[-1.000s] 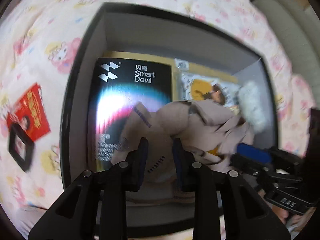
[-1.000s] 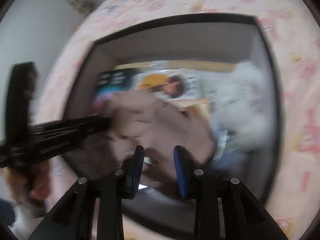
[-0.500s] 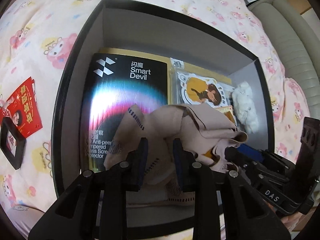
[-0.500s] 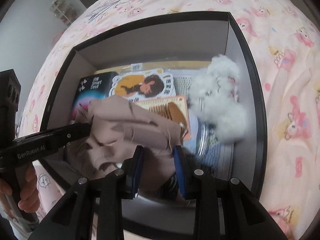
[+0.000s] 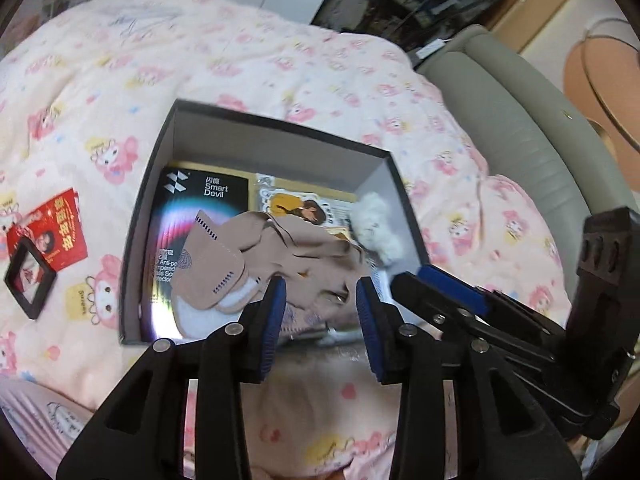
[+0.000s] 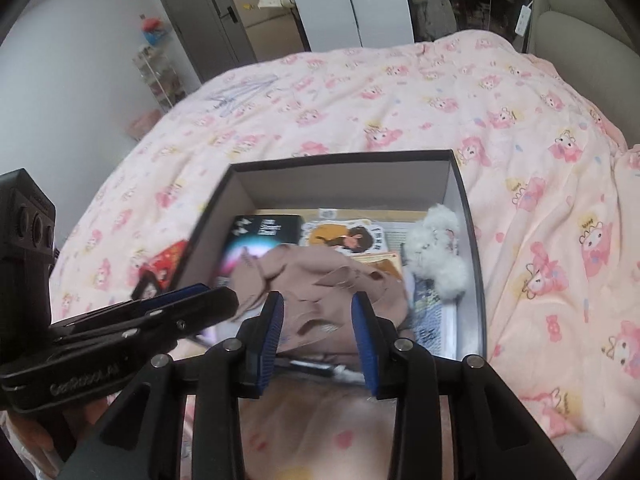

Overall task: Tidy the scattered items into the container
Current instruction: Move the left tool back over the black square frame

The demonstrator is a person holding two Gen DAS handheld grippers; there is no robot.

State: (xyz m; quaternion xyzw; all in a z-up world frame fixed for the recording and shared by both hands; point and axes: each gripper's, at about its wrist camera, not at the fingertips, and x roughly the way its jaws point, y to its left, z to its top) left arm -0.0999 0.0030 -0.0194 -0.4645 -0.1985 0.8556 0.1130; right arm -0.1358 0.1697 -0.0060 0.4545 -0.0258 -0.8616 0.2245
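Now left gripper (image 5: 320, 312) and right gripper (image 6: 318, 330) both spread, gripping nothing, above the box (image 5: 134, 248); beyond and left of the left one, 2 light, flat, stiff items, red packet (image 5: 52, 232) and black frame (image 5: 30, 276), best pinched by an edge.

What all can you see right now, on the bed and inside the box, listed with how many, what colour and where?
open black cardboard box: one, black with grey inner walls, on the bed
crumpled beige fabric garment: one, beige, in the box on top of other items
black Smart Devil screen protector package: one, black, left in the box
fluffy white plush toy: one, white, right in the box
cartoon character sticker sheet: one, yellow and brown, back of the box
red printed card: one, red, on the bedding left of the box
small black square frame: one, black, overlapping the card
pink cartoon-print bedspread: one, pink
left gripper: open, empty
right gripper: open, empty
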